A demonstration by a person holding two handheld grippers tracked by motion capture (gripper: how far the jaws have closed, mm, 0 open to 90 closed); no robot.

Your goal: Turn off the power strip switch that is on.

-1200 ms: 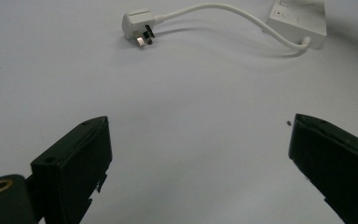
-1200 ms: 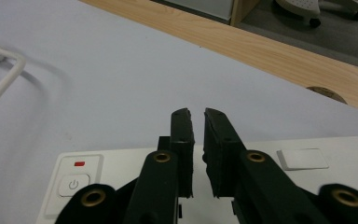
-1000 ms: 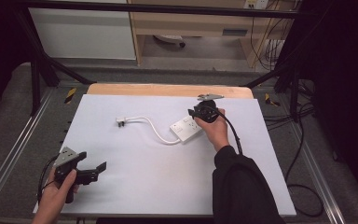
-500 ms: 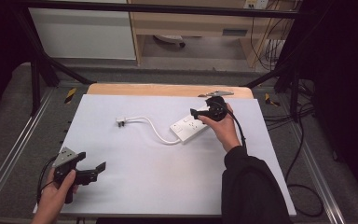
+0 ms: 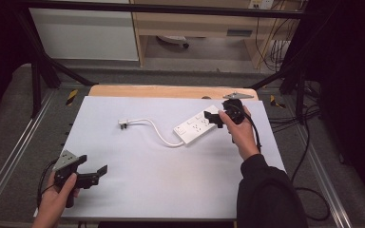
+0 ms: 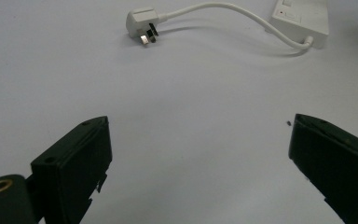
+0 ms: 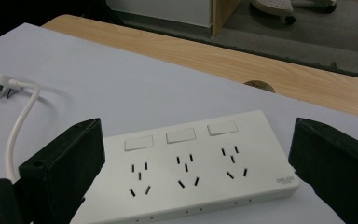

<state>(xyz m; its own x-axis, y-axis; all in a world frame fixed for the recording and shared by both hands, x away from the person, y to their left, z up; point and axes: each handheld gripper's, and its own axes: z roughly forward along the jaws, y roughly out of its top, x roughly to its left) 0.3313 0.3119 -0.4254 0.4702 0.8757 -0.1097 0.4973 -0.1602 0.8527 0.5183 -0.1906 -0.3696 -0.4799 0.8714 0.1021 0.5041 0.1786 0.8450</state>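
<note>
A white power strip lies flat on the white table sheet, right of centre. Its white cord curves left to a plug lying on its side. My right gripper hovers at the strip's right end, open, jaws on either side of the strip with nothing held. The strip's three switches and socket rows face up. My left gripper rests low near the front left of the table, open and empty. Far ahead of it, the left gripper view shows the plug and the strip's cord end.
A wooden table edge runs behind the white sheet. Metal frame rails flank the table. Black cables trail on the floor at the right. A white cabinet stands beyond the table.
My right gripper has pulled back to the right from over the power strip to its right end. The left gripper has stayed put.
</note>
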